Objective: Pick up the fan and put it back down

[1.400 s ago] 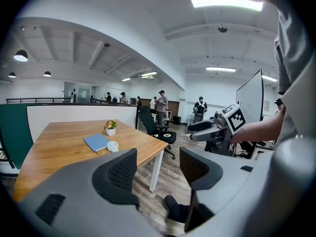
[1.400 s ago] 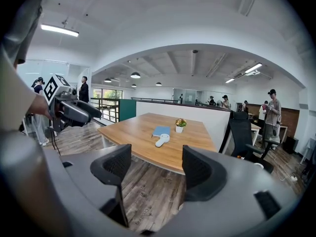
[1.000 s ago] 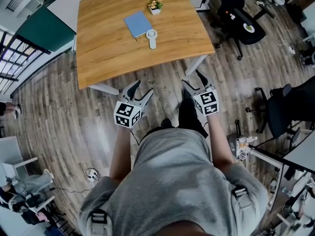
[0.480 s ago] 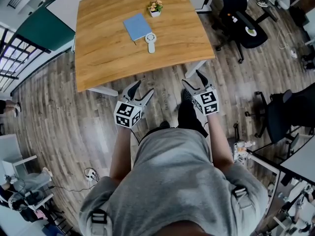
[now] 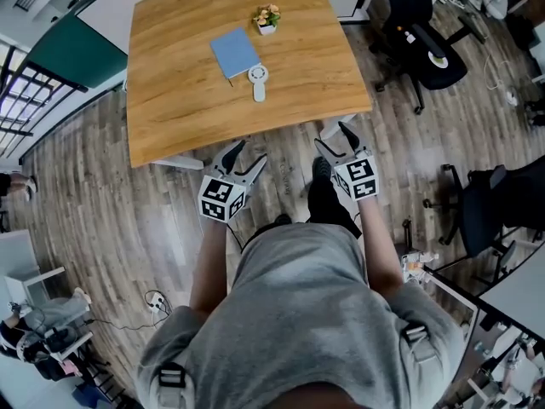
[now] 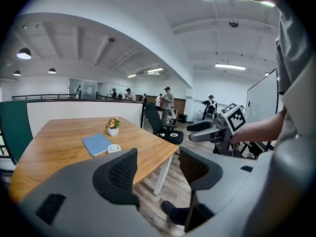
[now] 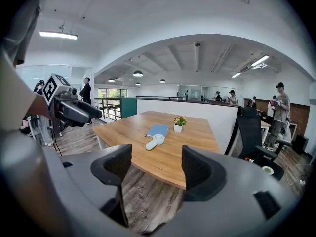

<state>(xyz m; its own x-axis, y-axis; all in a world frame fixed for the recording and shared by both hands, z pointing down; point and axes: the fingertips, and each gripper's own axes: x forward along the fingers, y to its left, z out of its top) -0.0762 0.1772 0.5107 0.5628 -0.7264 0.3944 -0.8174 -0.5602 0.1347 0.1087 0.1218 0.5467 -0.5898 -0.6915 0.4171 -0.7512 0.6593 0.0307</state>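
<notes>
Fan: the small white plastic handheld fan [image 5: 258, 82], with a round head and a short handle, is lying flat near the middle of the counter. Its head is sitting just beside the notebook's near corner, well apart from both tools.
Counter: the broad light-wood counter [image 5: 187, 100] on white legs is carrying the fan, the notebook and the pot. Its near edge is lying just ahead of the tools.
Left tool: the grey two-jaw left tool [image 5: 249, 152] is hovering over the floor short of the counter, its jaws standing wide apart with nothing between them.
Right tool: the matching right tool [image 5: 332, 136] is pointing toward the counter edge, its jaws likewise spread and gripping nothing.
Notebook: the flat blue notebook [image 5: 235, 52] is lying just beyond the fan; whether the two are touching is hard to tell.
Risk: a closing tool could be catching the notebook corner along with the fan's head. It could also be pinching the slim handle off-centre, leaving the fan swinging and slipping. A reach coming in too low could be striking the counter edge.
Pot: the small white pot [image 5: 267, 17] is standing upright behind the notebook and holding orange and yellow flowers [image 5: 269, 9].
</notes>
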